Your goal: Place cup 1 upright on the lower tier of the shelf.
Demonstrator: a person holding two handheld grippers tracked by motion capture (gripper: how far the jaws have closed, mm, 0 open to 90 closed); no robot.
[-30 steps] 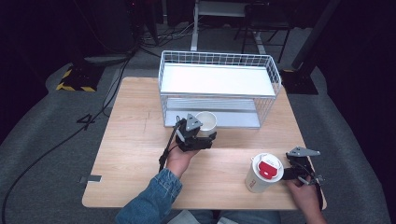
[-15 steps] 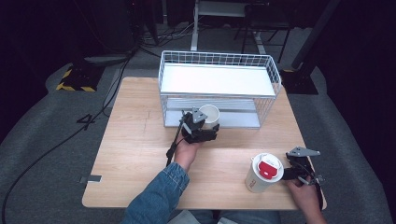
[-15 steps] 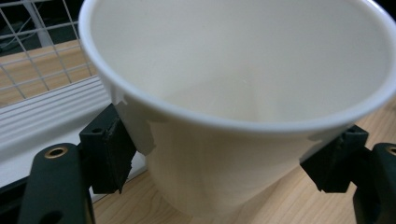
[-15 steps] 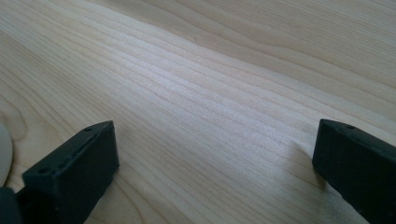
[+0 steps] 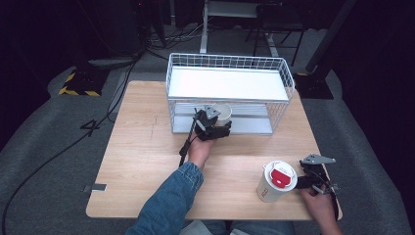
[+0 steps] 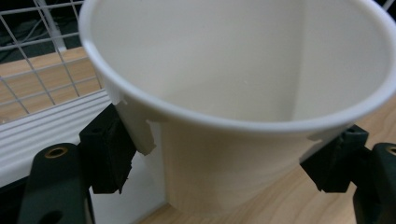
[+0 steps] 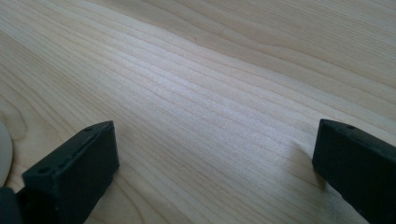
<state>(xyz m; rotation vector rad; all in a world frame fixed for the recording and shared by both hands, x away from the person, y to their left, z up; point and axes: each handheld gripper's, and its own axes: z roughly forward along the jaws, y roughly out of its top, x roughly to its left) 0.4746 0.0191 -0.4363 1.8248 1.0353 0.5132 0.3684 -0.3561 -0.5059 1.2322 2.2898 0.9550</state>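
While clamped, the white paper cup sits between the left gripper's fingers.

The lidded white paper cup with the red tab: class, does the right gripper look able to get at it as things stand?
Probably yes. The right gripper sits open on the wooden table just beside the lidded white paper cup with the red tab, and nothing stands between them.

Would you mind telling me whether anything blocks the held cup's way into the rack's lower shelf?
Nothing visible does. The left gripper holds the cup at the open front of the rack, and the lower shelf beyond it looks bare.
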